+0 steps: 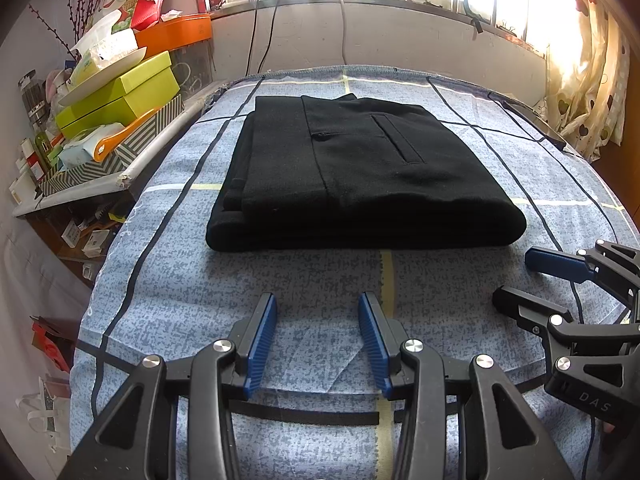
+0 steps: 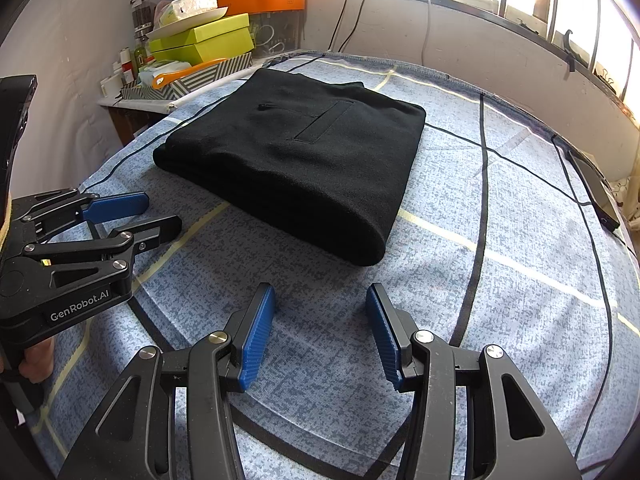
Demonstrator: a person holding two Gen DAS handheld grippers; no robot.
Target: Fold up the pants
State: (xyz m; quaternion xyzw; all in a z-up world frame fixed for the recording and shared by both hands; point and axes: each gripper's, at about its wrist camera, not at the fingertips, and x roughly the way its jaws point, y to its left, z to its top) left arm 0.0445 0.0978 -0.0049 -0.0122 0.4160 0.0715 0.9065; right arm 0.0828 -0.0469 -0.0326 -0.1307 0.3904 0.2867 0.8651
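Item: black pants point(image 1: 360, 172), folded in a compact stack mid-bed on the checked sheet point(image 1: 320, 280). Your left gripper point(image 1: 318, 336) and right gripper point(image 2: 320, 332): both spread, empty, short of the stack. Risk: brush the near fold and the layers slide askew.

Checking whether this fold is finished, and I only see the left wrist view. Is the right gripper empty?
Observer: Yes. The right gripper has its pads apart over bare bedsheet, short of the pants.
Operator: What holds the left gripper?
Observer: A hand; its fingers show at the handle below the left gripper.
Operator: Any marking on that gripper?
Observer: A label on its side reads GenRobot.AI.
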